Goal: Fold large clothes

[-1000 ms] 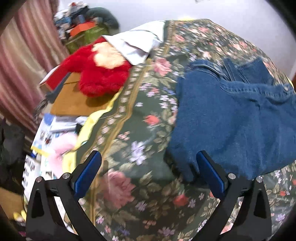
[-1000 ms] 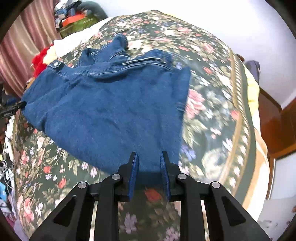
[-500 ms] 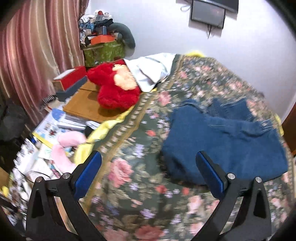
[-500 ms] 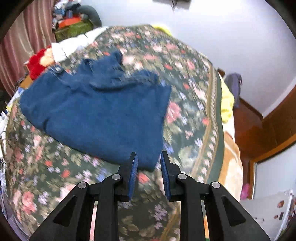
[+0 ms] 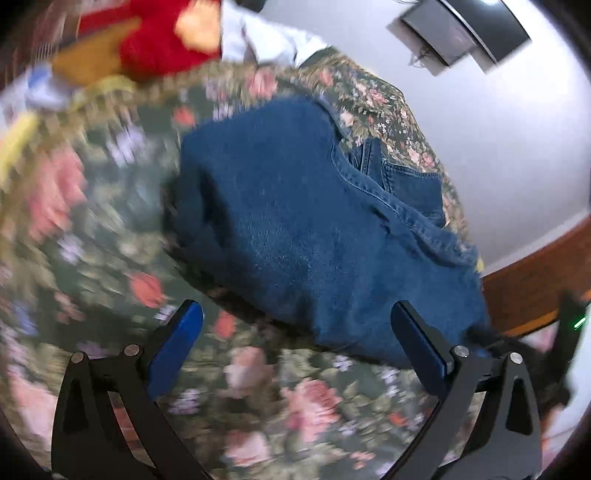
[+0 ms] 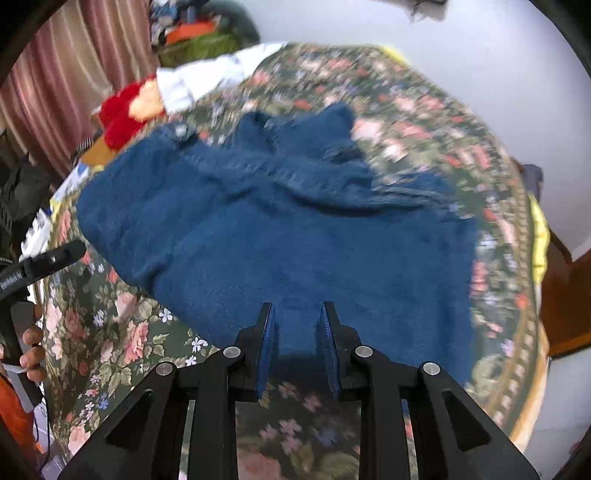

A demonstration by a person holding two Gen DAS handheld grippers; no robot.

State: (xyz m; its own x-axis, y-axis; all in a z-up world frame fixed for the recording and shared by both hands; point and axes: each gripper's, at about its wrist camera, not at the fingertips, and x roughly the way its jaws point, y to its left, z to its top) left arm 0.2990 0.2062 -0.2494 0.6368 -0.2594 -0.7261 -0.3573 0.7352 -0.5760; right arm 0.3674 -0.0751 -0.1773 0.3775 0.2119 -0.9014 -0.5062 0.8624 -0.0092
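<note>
Folded blue jeans lie on the floral bedspread, waistband toward the far side. My left gripper is wide open and empty, hovering above the near edge of the jeans, tilted. In the right wrist view the jeans spread across the bedspread. My right gripper has its jaws a narrow gap apart, over the near edge of the jeans, holding nothing that I can see. The left gripper's body shows at the left edge.
A red plush toy and a white pillow lie at the bed's far left. A curtain and clutter stand beyond. A wooden bed frame is at the right. A wall-mounted screen hangs above.
The left gripper swung right and tilted, now over the jeans' near edge, with motion blur. The right gripper rose, then came back down close to the jeans. The jeans have not moved.
</note>
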